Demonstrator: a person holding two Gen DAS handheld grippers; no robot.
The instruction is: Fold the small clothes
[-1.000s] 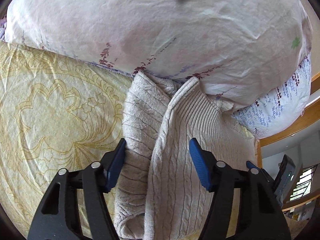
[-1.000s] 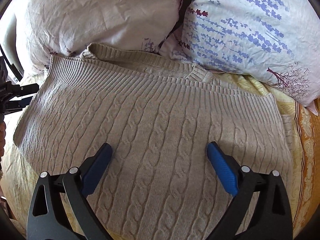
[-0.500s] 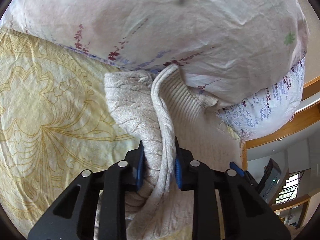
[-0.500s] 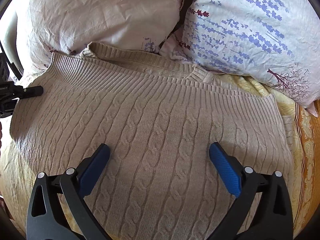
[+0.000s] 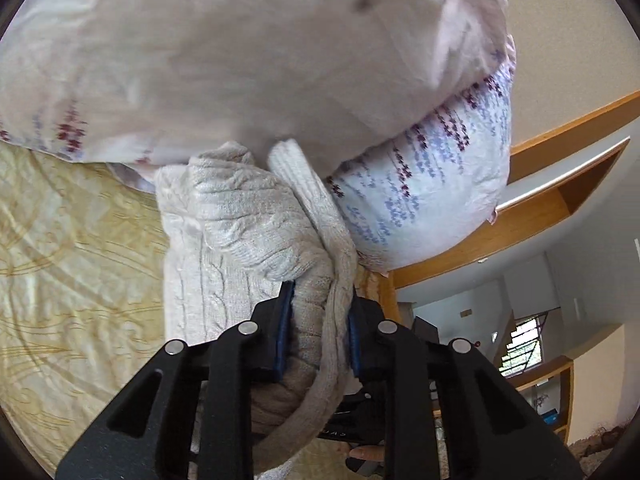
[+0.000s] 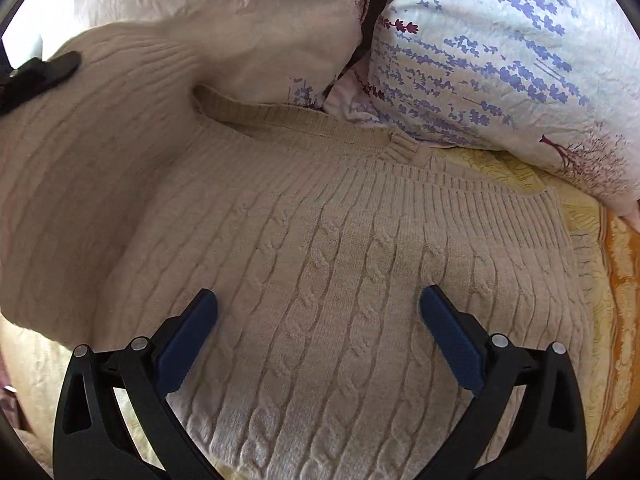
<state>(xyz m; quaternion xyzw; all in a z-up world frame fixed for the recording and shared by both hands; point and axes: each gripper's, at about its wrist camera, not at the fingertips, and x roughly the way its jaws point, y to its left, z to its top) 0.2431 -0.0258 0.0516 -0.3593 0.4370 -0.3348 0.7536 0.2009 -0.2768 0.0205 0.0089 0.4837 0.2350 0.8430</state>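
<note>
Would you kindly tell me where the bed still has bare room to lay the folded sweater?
Bare yellow bedspread lies left of the sweater, below the white pillow. A narrow strip remains right of the sweater. The head end is crowded: both that pillow and the lavender pillow press against the sweater's edge.

**Left gripper clamped, right gripper spread**

The left black two-finger gripper with blue pads (image 5: 318,330) has its jaws drawn close together, pinching a bunched fold of the beige cable-knit sweater (image 5: 248,220) between them; the fabric fills the narrow gap. In the right wrist view, part of this gripper shows as a black finger (image 6: 38,76) lying on the sweater's raised left corner. A fingertip of the person's hand (image 5: 366,451) shows below the left gripper's frame.

The right black two-finger gripper with blue pads (image 6: 318,310) hangs over the sweater's flat middle with jaws spread wide, gripping nothing.
</note>
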